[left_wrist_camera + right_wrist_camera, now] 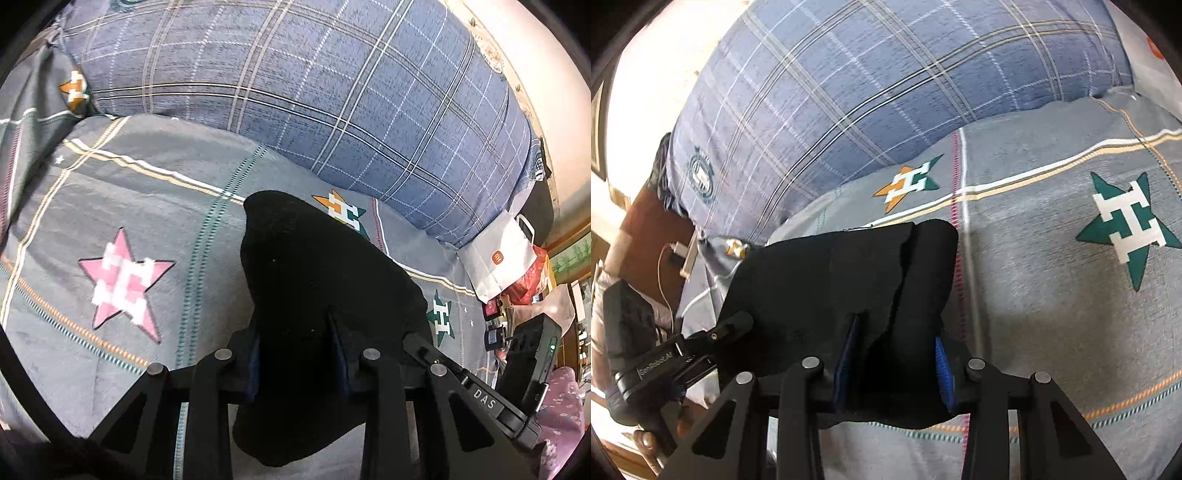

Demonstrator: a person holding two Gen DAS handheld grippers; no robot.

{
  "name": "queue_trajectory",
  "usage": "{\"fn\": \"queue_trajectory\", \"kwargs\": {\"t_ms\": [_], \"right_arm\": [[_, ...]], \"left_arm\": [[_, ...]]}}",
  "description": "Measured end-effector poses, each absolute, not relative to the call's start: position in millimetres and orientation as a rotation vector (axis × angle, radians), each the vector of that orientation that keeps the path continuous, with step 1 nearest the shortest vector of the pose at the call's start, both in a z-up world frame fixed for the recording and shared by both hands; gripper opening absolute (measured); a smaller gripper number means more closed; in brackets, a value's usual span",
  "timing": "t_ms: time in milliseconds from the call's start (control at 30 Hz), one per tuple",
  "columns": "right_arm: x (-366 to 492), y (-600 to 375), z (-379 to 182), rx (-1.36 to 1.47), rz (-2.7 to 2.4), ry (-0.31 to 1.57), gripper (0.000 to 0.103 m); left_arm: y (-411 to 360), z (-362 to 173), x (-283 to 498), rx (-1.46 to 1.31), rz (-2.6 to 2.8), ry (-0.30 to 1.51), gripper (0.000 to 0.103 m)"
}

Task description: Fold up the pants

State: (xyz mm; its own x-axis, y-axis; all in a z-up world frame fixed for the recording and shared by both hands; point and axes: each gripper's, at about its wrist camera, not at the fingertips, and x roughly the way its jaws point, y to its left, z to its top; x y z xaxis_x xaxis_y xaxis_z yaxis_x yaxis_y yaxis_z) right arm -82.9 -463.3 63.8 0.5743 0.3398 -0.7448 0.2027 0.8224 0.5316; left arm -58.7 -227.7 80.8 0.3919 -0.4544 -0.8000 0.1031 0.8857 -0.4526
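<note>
The black, soft-knit pants hang bunched above the grey star-print bedsheet, so a thin pinch could let one end slip and spoil the fold. The left gripper and right gripper each clamp a fabric bunch — both tilted steeply downward.

One pair of black pants lay on one bed, held by two hand-held grippers, the left hand-held gripper and the right hand-held gripper. One blue plaid pillow lay at the far side. In the left wrist view four star emblems showed on the bedsheet, and one white paper bag stood to the right.
</note>
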Motion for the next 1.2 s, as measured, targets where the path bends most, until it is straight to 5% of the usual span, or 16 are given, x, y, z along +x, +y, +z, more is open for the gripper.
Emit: {"fn": "queue_trajectory", "kwargs": {"t_ms": [600, 1200], "right_arm": [[-208, -420, 52, 0.616, 0.087, 0.898, 0.04], [-207, -408, 77, 0.507, 0.004, 0.865, 0.04]], "left_arm": [[-200, 57, -193, -0.315, -0.407, 0.997, 0.033], [-216, 75, -187, -0.268, -0.39, 0.96, 0.033]]}}
